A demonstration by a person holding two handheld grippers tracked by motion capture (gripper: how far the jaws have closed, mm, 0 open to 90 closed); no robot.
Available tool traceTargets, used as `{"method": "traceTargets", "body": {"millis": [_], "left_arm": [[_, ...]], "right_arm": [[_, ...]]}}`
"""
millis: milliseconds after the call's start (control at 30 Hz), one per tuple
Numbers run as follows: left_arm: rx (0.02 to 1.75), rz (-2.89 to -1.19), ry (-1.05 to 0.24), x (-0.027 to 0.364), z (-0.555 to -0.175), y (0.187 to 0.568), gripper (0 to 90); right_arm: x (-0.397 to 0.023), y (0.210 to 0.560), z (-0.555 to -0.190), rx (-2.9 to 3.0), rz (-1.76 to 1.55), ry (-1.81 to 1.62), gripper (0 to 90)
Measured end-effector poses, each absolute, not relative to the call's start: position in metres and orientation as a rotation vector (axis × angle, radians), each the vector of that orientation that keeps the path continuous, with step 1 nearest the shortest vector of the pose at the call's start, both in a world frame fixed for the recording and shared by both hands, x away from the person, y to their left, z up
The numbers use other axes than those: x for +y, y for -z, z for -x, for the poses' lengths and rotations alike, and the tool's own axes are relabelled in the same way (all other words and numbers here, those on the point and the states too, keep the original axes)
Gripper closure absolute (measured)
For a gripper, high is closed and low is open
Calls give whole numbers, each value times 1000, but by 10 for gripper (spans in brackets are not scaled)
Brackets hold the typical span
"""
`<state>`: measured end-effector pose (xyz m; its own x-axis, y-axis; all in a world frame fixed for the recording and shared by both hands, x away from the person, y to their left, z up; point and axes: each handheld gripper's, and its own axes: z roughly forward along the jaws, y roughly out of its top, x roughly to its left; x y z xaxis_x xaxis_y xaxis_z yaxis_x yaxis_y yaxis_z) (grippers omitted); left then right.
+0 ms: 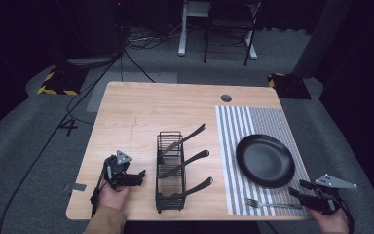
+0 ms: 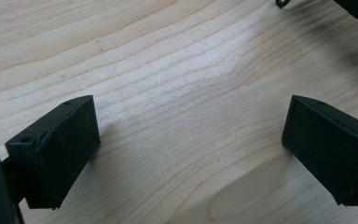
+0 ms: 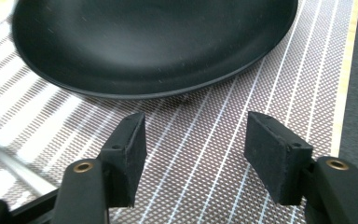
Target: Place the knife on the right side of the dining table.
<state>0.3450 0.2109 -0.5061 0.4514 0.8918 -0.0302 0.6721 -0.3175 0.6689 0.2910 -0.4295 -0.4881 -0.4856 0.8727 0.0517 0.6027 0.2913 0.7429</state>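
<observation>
While the high view shows a cutlery rack [image 1: 170,171], right hand-held gripper [image 3: 193,154] spread before plate [image 3: 154,42], left hand-held gripper [image 2: 191,149] spread over table [image 2: 177,60].

left tool [image 2: 191,140] jaws wide apart, nothing between, just above bare wooden table [image 2: 168,60]

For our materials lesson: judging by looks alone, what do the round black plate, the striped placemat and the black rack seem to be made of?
The round black plate: possibly glazed ceramic or melamine; a smooth satin sheen. The striped placemat: woven vinyl or fabric, as its fine mesh texture shows. The black wire rack: thin bars suggest coated metal, matte.
</observation>
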Motion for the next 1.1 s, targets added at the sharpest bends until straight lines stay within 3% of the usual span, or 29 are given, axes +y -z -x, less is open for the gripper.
{"method": "traceTargets", "body": {"millis": [533,1100], "left_arm": [[1289,-2093,-462,209,-344,506,66],[1278,-2098,-462,209,-347,505,76]], "right_arm": [[-370,404,-296,2287,-1076,-1132,475],[-345,374,-307,2199,-1038,-1196,489]]}}
